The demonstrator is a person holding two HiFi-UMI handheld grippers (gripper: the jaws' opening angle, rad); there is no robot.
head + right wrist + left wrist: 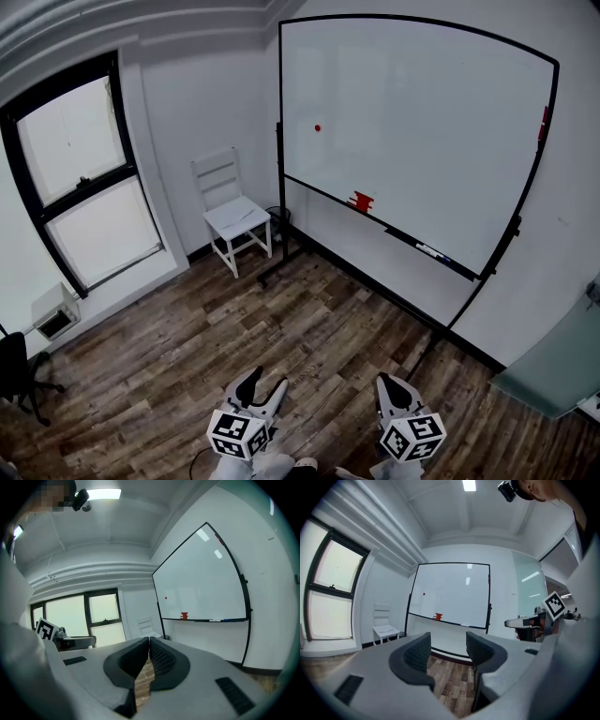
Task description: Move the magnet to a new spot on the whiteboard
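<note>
Magnet: small round red magnet [317, 127], stuck at 9 o'clock on the large white black-framed whiteboard [422, 103], near its left frame edge, well apart from both grippers.
Handling: likely light, stiff and smooth-rimmed, so prone to slipping from the pads. Best pinched across the rim, then slid or peeled off the board.
Left gripper [447, 641]: jaws spread, nothing between them.
Right gripper [148, 641]: jaws pressed together, empty.
Edges: black frame close at 9 o'clock of the magnet. Tray ledge with a red block [361, 200] at 5 o'clock of it.
Open room: wide bare board face from 12 through 4 o'clock of the magnet. Brown plank floor [309, 328] open at 12 o'clock of the grippers, white wooden chair [232, 214] off at 10 o'clock.
</note>
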